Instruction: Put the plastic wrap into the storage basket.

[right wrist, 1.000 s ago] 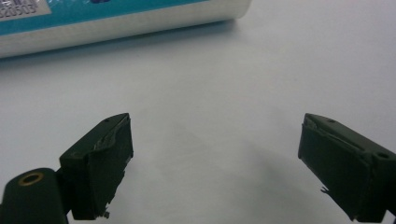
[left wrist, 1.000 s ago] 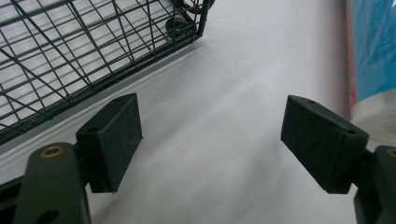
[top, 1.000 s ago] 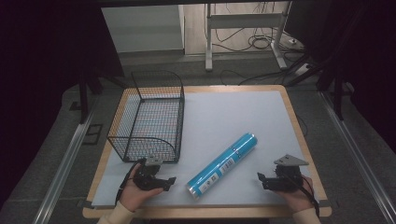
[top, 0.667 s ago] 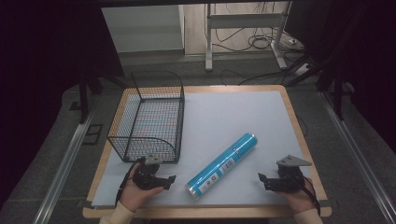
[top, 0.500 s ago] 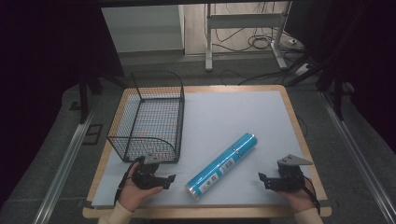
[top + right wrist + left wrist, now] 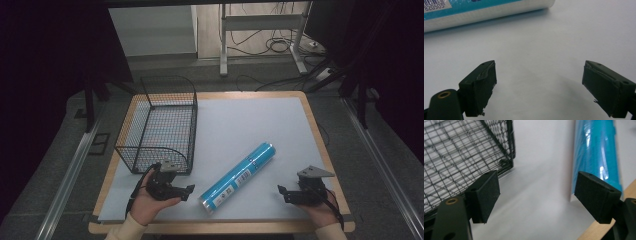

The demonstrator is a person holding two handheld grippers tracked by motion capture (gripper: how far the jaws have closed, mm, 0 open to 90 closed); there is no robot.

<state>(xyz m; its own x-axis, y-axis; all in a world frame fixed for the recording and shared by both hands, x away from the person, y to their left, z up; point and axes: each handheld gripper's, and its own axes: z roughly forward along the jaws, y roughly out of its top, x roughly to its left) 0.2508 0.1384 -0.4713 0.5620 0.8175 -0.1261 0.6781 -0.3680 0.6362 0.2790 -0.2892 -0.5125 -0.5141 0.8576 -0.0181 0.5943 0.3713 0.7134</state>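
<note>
We hold the left gripper [image 6: 189, 190] and right gripper [image 6: 281, 192] with jaws apart and empty, either side of the blue tube [image 6: 238, 177], near the wire basket [image 6: 159, 125].

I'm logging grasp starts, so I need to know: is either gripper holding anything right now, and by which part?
Nothing is held. The left gripper and right gripper both have open jaws with only bare table between them; the blue roll lies untouched.
</note>
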